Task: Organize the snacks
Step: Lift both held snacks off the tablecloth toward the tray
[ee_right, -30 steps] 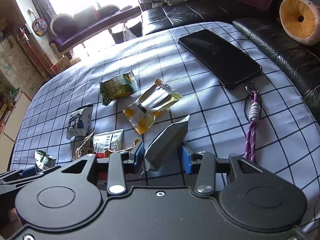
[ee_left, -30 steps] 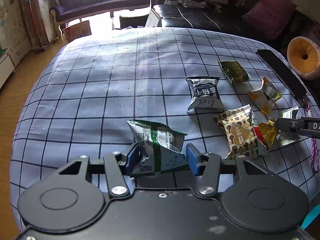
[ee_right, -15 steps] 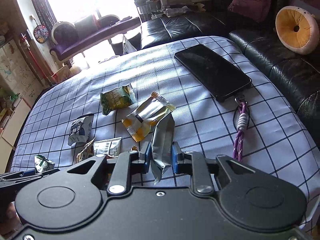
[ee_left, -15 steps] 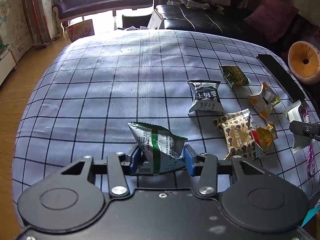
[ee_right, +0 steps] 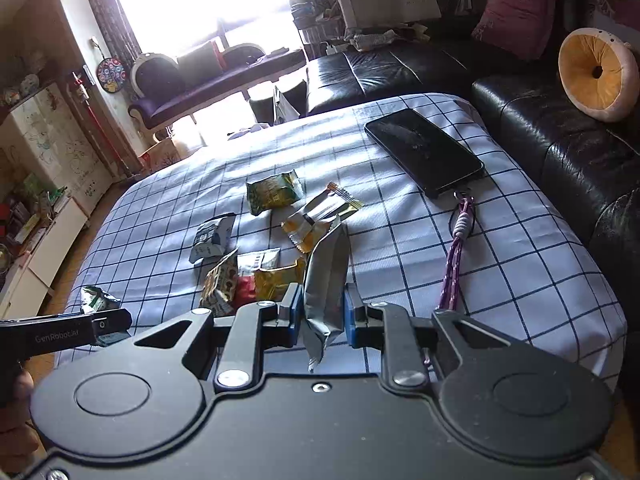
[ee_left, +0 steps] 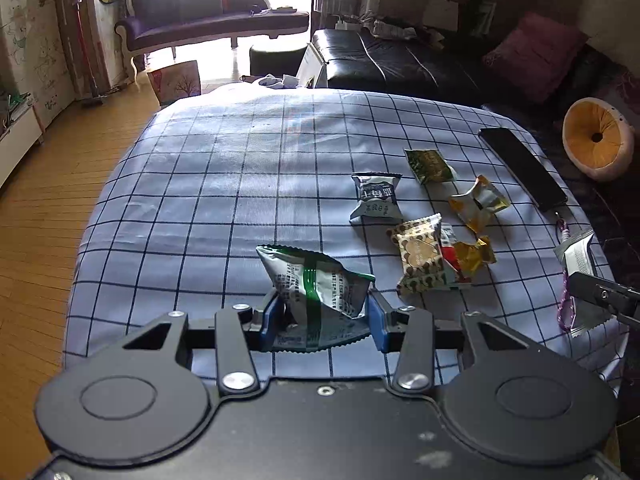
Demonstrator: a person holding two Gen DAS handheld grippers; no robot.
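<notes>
My left gripper (ee_left: 322, 316) is shut on a silver snack packet with a green stripe (ee_left: 316, 284), held a little above the checked tablecloth (ee_left: 224, 184). My right gripper (ee_right: 322, 314) is shut on a plain silver packet (ee_right: 326, 276), squeezed narrow and standing upright between the pads. Loose snacks lie in a group on the cloth: a blue-and-white packet (ee_left: 376, 198), a dark green packet (ee_left: 430, 165), a yellow-and-silver packet (ee_left: 478, 202), a brown patterned packet (ee_left: 420, 258) and a gold-wrapped one (ee_left: 472, 256). In the right wrist view the left gripper (ee_right: 106, 322) shows at the lower left with its packet.
A black phone (ee_right: 424, 152) lies at the cloth's far right with a purple cord strap (ee_right: 456, 264) trailing toward me. A black leather sofa (ee_right: 560, 140) with a round orange cushion (ee_right: 596, 74) borders the right side. Wooden floor (ee_left: 36, 220) runs along the left.
Both grippers closed on their packets and lifted them off the cloth. The right one pinched the silver packet from a flat slant to an upright fold. Both views pulled back and up.
</notes>
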